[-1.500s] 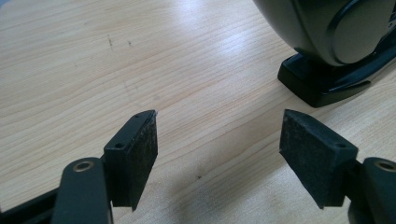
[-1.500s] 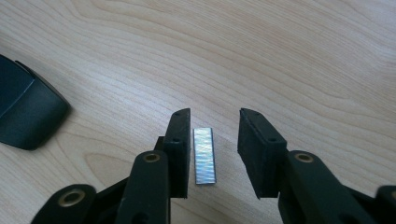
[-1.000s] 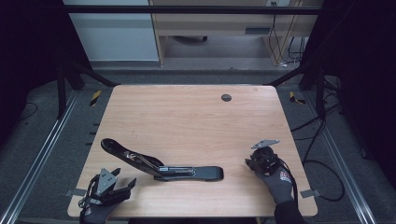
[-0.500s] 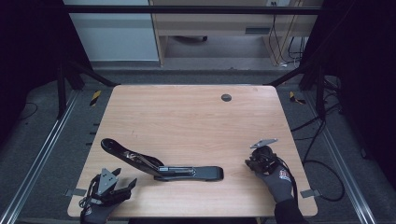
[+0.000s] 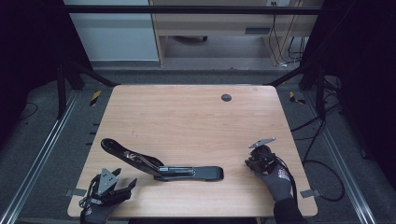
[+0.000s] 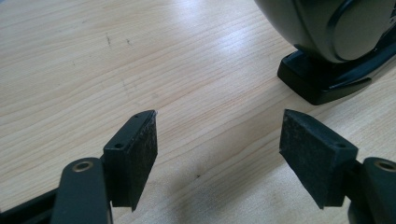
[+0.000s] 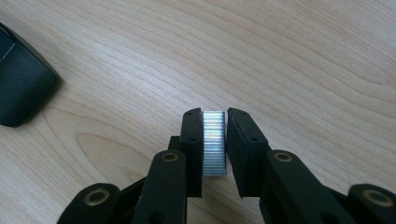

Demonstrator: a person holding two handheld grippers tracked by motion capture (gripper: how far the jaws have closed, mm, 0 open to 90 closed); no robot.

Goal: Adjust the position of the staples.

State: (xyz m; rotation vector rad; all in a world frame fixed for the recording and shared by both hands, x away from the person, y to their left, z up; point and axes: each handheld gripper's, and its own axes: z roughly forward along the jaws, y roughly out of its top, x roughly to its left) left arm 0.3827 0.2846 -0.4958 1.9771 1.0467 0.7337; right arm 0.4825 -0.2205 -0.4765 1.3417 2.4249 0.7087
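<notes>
A: Near the table's (image 5: 187, 116) right edge, my right gripper (image 7: 215, 123) has just been closing; it now clamps the staple strip (image 7: 214, 142).

B: Left gripper (image 6: 219, 140)?

A: Open, empty, at the front-left corner. The opened stapler (image 5: 161, 167) awaits loading.

The pale wooden table (image 5: 187, 116) carried a long black opened stapler (image 5: 161, 165) near its front edge, left of centre.
</notes>
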